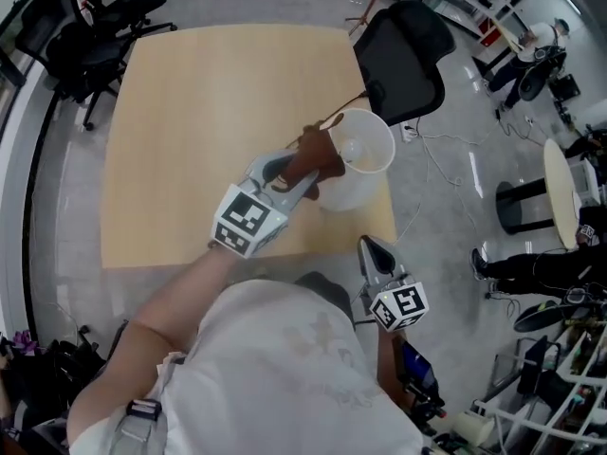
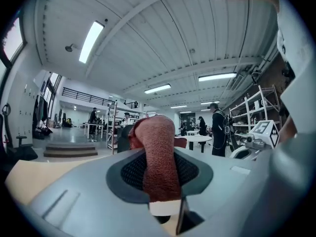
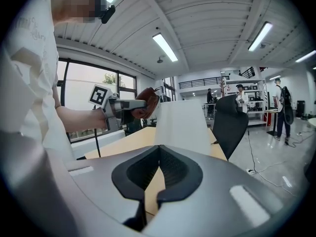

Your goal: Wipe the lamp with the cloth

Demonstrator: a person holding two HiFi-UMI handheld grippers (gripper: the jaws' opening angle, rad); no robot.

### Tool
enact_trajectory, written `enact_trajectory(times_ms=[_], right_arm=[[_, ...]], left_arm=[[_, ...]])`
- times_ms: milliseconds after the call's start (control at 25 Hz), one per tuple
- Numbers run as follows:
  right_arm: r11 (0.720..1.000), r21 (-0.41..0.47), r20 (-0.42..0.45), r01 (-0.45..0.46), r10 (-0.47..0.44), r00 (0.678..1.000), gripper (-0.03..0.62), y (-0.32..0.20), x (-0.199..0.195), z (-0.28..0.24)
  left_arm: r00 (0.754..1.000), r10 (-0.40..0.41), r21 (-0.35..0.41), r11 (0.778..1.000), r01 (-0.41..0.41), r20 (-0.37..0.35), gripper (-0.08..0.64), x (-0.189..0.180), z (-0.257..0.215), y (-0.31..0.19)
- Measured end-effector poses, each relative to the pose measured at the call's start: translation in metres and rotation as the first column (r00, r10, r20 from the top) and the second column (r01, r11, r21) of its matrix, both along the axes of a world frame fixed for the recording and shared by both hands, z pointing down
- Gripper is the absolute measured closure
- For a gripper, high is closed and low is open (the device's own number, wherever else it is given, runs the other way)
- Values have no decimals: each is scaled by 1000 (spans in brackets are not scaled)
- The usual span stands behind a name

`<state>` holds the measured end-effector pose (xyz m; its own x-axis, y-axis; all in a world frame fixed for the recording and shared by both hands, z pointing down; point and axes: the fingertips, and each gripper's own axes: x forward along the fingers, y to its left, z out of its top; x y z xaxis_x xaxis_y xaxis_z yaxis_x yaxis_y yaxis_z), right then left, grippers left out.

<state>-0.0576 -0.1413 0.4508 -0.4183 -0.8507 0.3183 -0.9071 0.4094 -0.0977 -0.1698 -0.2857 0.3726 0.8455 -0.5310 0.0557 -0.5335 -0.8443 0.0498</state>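
The lamp's white shade [image 1: 364, 152] stands near the wooden table's [image 1: 190, 140] front right corner; in the right gripper view the shade [image 3: 180, 125] rises just beyond the jaws. My left gripper [image 1: 305, 173] is raised beside the shade's left rim and shut on a red-brown cloth [image 1: 316, 153]. In the left gripper view that cloth [image 2: 159, 157] is pinched between the pads and bulges out past them. My right gripper [image 1: 373, 252] hovers off the table's front edge, below the lamp, its jaws shut with nothing between them [image 3: 159, 149]. The lamp's base is hidden.
A black office chair [image 1: 408, 55] stands right behind the lamp, off the table's right side. Another black chair [image 1: 100, 27] is at the far left corner. A round white table [image 1: 561, 192] and floor cables lie to the right. People stand far off.
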Motion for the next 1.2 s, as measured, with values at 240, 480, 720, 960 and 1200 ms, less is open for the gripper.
enact_trajectory(times_ms=[240, 480, 720, 960, 1200], right_arm=[[1000, 14, 12, -19, 19, 1000, 580, 4, 1, -3], [1000, -4, 31, -13, 13, 999, 580, 2, 10, 3], [1000, -16, 35, 21, -20, 999, 580, -4, 17, 7], [998, -31, 32, 59, -58, 998, 580, -8, 31, 8], [997, -26, 44, 70, -69, 997, 580, -22, 52, 6]], left_arm=[[1000, -10, -11, 1000, 10, 26, 443, 17, 20, -9], [998, -25, -55, 998, 28, 53, 443, 24, 39, -8], [988, -54, -86, 994, 66, 142, 443, 15, 90, 0], [970, -93, -163, 978, 132, 225, 443, 5, 130, 9], [958, -148, -211, 957, 202, 246, 442, -12, 148, 1]])
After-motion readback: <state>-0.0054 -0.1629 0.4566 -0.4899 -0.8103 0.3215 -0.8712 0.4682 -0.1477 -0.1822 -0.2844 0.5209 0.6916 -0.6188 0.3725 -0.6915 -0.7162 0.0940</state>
